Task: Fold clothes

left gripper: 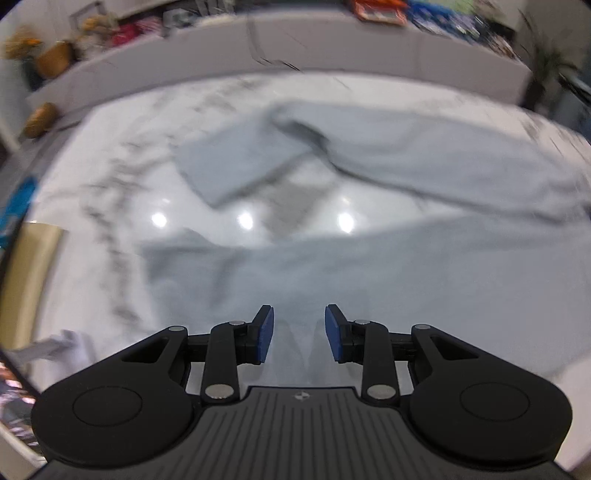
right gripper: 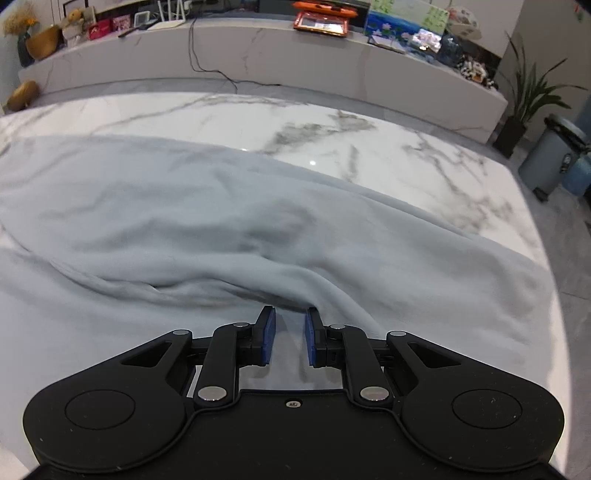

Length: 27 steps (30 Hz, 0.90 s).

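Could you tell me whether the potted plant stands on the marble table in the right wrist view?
No, the potted plant stands on the floor beyond the far right corner of the marble table.

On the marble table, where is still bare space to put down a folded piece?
Bare marble table lies beyond the grey garment, up to the far edge, widest at the far right corner. In the left wrist view a small bare patch sits between two parts of the garment. The near side is covered.

No text, brand or number can be read anywhere; the colourful boxes (right gripper: 320,21) and cards (right gripper: 406,18) on the far ledge (right gripper: 258,55), toward twelve o'clock, are too small.
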Motion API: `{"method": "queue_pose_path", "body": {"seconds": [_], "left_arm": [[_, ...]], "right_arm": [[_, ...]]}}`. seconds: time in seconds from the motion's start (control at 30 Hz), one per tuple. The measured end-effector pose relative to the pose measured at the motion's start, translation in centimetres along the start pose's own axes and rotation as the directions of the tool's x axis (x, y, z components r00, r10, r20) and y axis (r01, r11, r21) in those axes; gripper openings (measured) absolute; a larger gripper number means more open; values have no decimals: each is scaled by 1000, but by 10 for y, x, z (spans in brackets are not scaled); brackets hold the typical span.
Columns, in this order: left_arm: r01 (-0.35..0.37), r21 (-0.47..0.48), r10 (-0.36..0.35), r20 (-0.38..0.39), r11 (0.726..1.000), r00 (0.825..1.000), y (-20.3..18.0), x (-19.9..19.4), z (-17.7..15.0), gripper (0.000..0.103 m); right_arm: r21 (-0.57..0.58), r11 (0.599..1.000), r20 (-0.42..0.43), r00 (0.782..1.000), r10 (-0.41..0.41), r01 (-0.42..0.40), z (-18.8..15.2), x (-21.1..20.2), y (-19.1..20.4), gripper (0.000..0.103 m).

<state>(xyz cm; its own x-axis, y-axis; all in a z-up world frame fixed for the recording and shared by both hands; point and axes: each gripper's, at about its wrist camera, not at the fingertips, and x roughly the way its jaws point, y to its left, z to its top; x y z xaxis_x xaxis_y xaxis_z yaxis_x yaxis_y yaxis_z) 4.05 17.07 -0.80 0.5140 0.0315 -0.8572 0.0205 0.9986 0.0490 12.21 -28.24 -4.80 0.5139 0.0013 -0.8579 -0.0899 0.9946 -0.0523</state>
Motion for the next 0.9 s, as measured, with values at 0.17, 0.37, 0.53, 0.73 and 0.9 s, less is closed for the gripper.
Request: {"method": "queue_pose_path", "body": {"seconds": [0.17,0.37,0.53,0.73,0.9], "left_arm": [[-142,-129,144,7,981,990,39,-9,19,39],[-185,-172,168,-106,968,980,58,20,17,43],[-118,-233,90,-126,965,988,57,33,5,30],[17,-161,-16,7,987,1000,25,1,6,4],[287,75,-288,4,955,957,-28,-24,15,15]], "right_arm": [[80,997,-21,1000,-6,8,-9,-7,-24,12],[85,993,43,996,77,-80,-25,-31,-10,12],[67,988,73,988,138,-143,-32,-44,10,12],[31,986,81,984,158,-161,-37,-50,28,13],[30,985,65,984,167,-169,-40,-46,37,13]]}}
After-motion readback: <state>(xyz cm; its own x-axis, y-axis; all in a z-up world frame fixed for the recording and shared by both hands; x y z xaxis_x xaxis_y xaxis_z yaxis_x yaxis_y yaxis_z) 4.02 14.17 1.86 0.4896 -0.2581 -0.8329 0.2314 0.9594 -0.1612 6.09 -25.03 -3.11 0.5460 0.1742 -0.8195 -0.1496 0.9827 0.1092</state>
